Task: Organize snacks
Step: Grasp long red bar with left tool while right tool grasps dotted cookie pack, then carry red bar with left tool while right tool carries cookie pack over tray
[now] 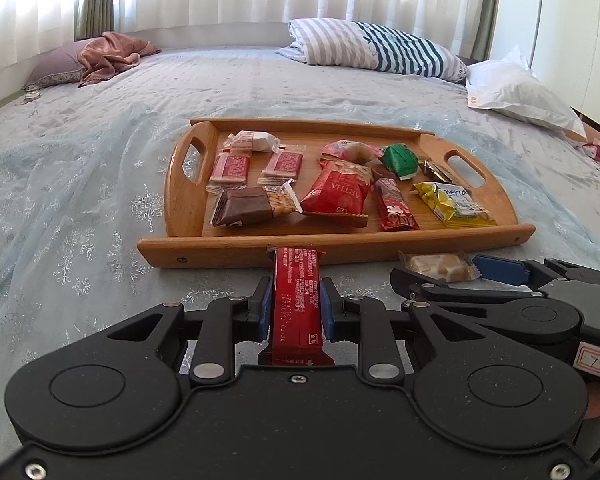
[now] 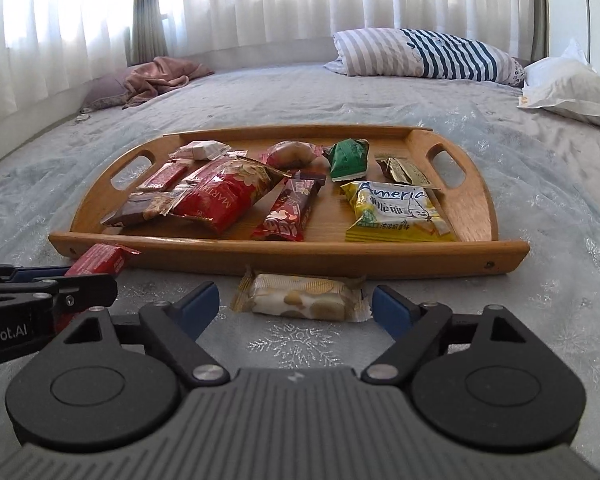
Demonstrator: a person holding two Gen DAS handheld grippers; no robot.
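Left jaws clamped on a red snack bar, right jaws spread around a pale nougat packet, both just short of the tray.

The left gripper pinches the red snack bar lengthwise between its blue pads, the bar pointing toward the wooden tray and angled downward over the bedspread. The right gripper, close beside the left one and tilted down alike, stands wide with the nougat packet lying on the bedspread between its fingertips, pads clear of the wrapper. The packet rests just before the tray's near rim. The tray holds mixed snacks, among them a red bag and a yellow packet.
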